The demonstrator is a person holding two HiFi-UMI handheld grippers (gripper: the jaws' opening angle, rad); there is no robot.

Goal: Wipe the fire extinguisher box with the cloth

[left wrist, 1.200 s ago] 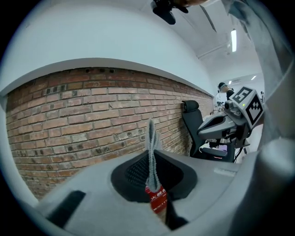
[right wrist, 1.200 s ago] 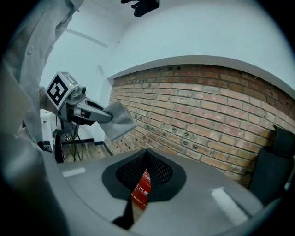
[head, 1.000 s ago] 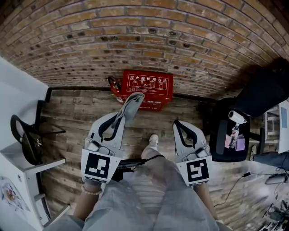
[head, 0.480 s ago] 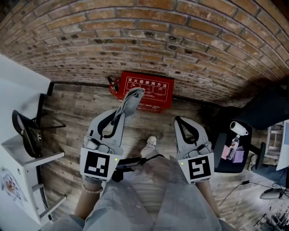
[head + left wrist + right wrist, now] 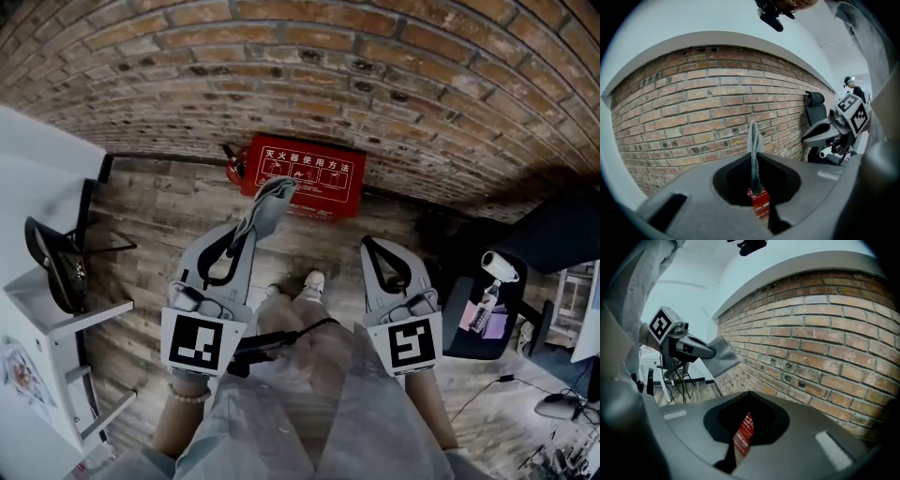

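On the left, the left gripper [image 5: 247,232] has its fingers pinched tight on the grey cloth [image 5: 268,202], which stands up out of the tips. Further out, the red fire extinguisher box [image 5: 309,171] sits on the wooden floor [image 5: 159,216], right against the brick wall [image 5: 328,75]. From the head view the cloth's tip overlaps the box's near edge, and I can't tell whether they touch. To the right, the right gripper [image 5: 368,246] has its fingers pressed together on nothing. A black chair [image 5: 459,309] stands at far right.

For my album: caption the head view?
Left gripper holds a grey cloth toward the red extinguisher box by brick wall.
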